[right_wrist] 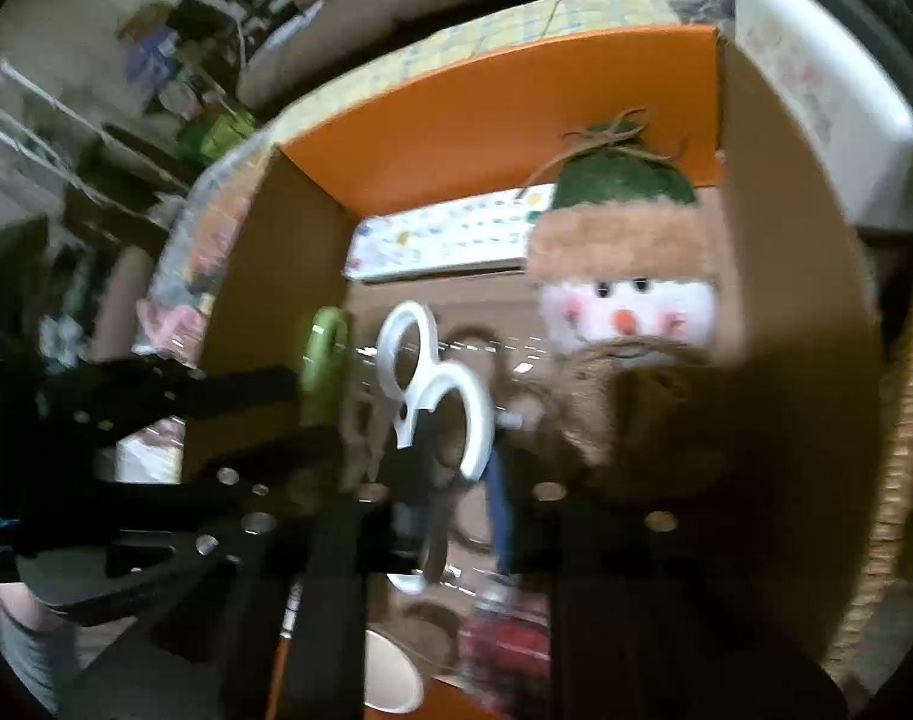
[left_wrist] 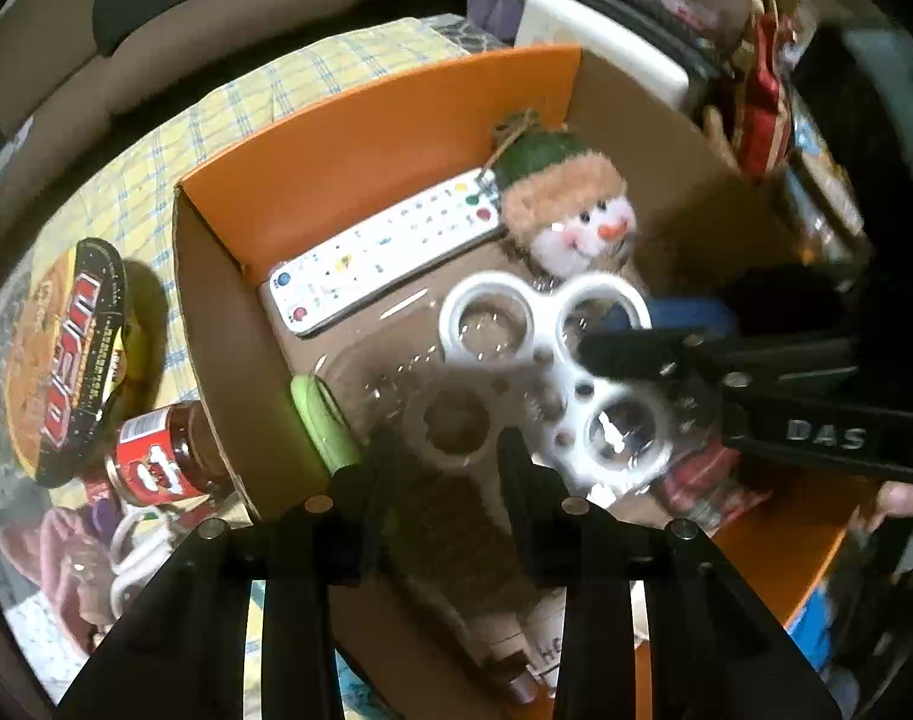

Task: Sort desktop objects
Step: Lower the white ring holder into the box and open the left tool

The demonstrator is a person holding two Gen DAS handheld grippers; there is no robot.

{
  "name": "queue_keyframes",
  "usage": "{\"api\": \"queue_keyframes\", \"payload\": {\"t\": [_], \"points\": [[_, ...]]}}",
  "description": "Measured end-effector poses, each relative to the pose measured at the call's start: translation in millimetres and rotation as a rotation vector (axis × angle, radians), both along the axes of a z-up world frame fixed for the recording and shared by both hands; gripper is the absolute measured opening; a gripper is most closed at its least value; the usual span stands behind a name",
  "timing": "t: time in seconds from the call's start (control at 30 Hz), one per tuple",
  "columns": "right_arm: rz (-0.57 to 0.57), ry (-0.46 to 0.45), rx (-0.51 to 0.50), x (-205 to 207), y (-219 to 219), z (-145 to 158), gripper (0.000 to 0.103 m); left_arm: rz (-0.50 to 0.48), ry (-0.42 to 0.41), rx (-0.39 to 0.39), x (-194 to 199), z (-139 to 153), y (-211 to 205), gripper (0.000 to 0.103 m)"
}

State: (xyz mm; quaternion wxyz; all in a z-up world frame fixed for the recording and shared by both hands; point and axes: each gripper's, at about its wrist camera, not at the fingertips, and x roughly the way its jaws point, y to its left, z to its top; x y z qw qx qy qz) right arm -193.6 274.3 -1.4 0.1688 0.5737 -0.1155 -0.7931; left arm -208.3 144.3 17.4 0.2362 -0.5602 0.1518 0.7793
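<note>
An orange cardboard box holds a white remote and a snowman plush. A clear plastic pack with a white ringed card and a green edge hangs over the box. My left gripper is closed on the pack's near edge. My right gripper comes in from the right and is closed on the white card. In the right wrist view the white rings stand edge-on between my right gripper's fingers, with the snowman and the remote behind.
Left of the box on the checked cloth are a round black-lidded noodle bowl, a red-labelled jar and a white mug. A white container and clutter stand behind the box. A wicker basket stands at the right.
</note>
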Motion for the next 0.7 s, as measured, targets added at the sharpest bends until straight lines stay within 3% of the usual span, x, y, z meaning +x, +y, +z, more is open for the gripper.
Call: {"api": "queue_keyframes", "payload": {"t": [0.2,0.3,0.43,0.5,0.53,0.7], "points": [[0.065,0.048,0.152,11,-16,21,0.052,-0.005,0.013,-0.028,12,7,0,0.038],[0.072,0.074,0.161,19,-18,35,0.051,0.001,0.029,-0.029,22,15,-4,0.043],[0.068,0.116,0.178,45,-15,56,0.057,0.042,0.056,0.017,41,35,-19,0.061],[0.061,0.132,0.167,56,-15,61,0.066,0.06,0.068,0.054,55,44,-28,0.068],[0.057,0.144,0.167,63,-16,64,0.068,0.074,0.075,0.056,60,47,-32,0.082],[0.04,0.217,0.184,102,-29,77,0.099,0.13,0.11,0.097,96,57,-52,0.095]]}}
